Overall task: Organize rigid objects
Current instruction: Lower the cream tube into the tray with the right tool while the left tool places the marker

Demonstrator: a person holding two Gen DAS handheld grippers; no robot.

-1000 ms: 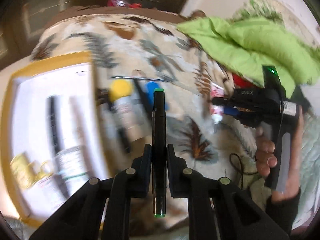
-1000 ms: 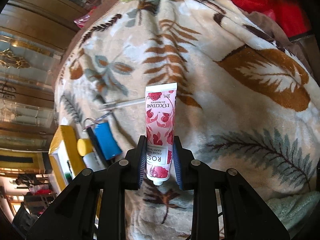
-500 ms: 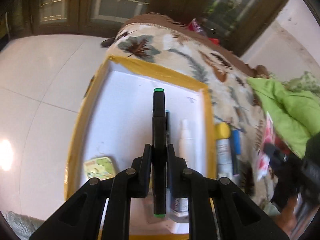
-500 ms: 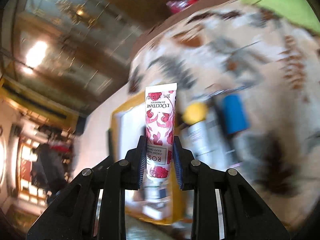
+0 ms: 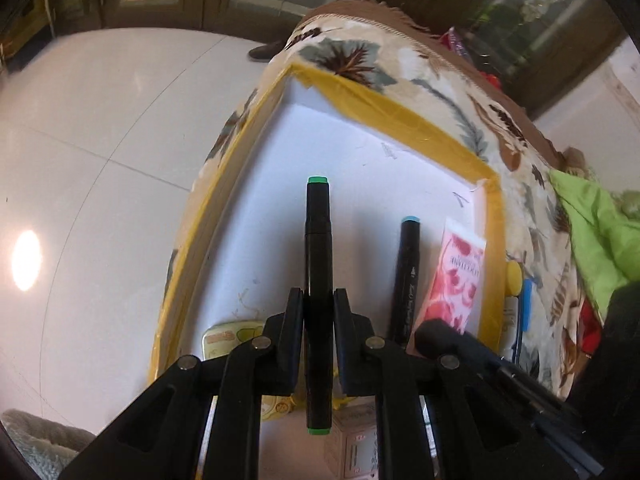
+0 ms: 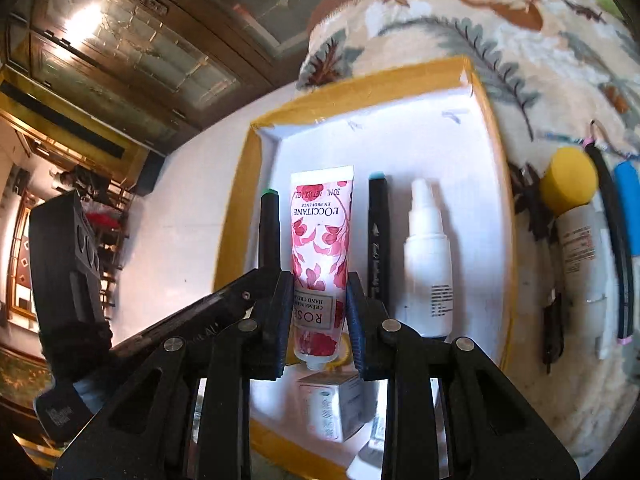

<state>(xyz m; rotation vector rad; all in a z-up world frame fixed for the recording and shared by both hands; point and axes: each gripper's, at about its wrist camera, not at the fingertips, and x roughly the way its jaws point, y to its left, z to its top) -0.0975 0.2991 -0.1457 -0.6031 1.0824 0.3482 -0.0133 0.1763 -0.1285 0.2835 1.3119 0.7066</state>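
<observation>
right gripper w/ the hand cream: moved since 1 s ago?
Yes. The right gripper, shut on the hand cream tube, swung left from the open blanket to over the yellow-rimmed tray.

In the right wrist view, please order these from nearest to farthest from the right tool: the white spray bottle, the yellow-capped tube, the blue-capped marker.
From the right tool:
1. Blue-capped marker, in the tray just right of it.
2. White spray bottle, further right in the tray.
3. Yellow-capped tube, outside the tray on the blanket.
</observation>
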